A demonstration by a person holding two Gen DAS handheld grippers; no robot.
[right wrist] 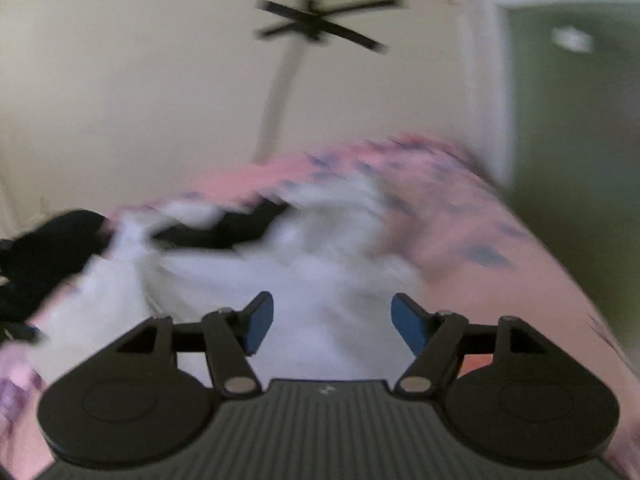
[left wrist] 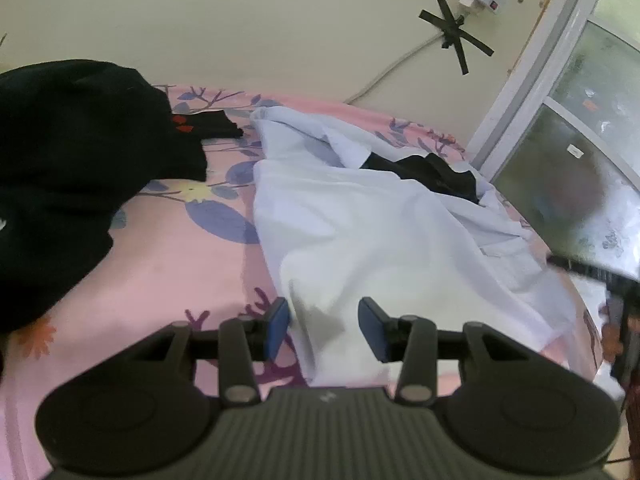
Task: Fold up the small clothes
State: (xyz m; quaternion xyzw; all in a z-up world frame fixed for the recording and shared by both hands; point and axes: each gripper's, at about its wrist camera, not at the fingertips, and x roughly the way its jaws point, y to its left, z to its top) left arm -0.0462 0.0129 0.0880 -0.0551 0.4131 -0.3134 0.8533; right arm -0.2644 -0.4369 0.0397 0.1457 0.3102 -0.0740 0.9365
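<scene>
Our left tongs (left wrist: 323, 326) and right tongs (right wrist: 332, 324) gape released over the white garment (left wrist: 360, 232); black clothes (left wrist: 60, 160) at ten o'clock.

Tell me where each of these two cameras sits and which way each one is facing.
Left wrist view: sits on the left tool, angled down across the pink floral bedspread at the white garment, black clothes to the left; only its own open blue-padded fingers show.
Right wrist view: sits on the right tool, angled down at the same garment; blurred, its fingers open.
Shared: white garment, bedspread, cream wall with the black tape cross.
</scene>
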